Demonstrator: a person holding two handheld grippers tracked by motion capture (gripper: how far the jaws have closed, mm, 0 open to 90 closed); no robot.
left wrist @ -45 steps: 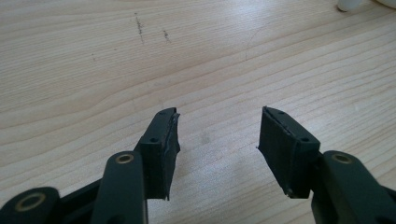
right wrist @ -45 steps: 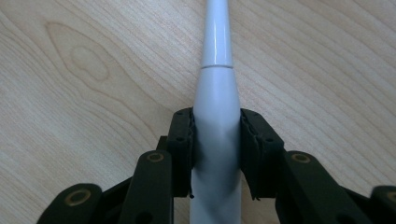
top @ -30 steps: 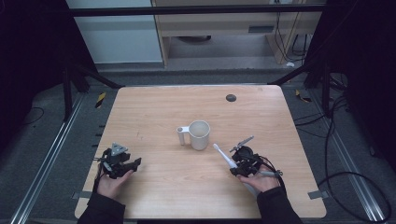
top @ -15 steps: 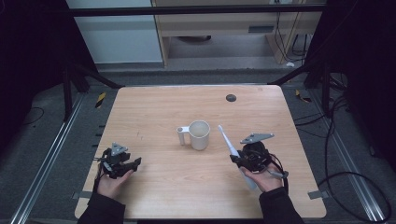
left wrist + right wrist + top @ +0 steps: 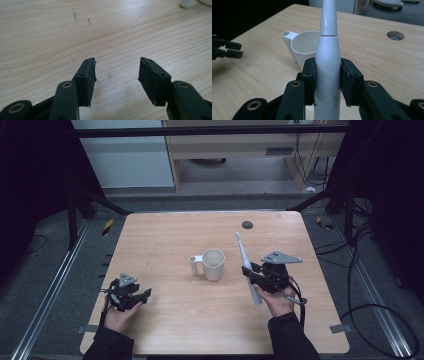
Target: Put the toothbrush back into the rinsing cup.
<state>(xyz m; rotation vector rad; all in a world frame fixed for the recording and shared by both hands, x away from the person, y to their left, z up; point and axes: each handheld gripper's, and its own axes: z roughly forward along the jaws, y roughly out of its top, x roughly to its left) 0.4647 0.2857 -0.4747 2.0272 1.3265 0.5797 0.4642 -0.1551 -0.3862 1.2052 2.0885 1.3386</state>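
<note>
A white electric toothbrush (image 5: 246, 265) stands nearly upright in my right gripper (image 5: 252, 272), which is shut on its thick handle (image 5: 327, 72) above the table, right of centre. Its thin neck points up and away. A white cup (image 5: 213, 264) with a hollow side handle stands on the wooden table (image 5: 165, 235) just left of the toothbrush; in the right gripper view the cup (image 5: 305, 47) sits behind the handle. My left gripper (image 5: 142, 296) rests low at the front left, jaws apart with bare wood between the pads (image 5: 87, 77).
A dark round hole (image 5: 247, 224) sits in the tabletop near the far edge. Cables trail on the floor to the right of the table. Metal rails run along both sides.
My right gripper has lifted the toothbrush off the table and tipped it from lying slanted to nearly upright. The left gripper has stayed put.
</note>
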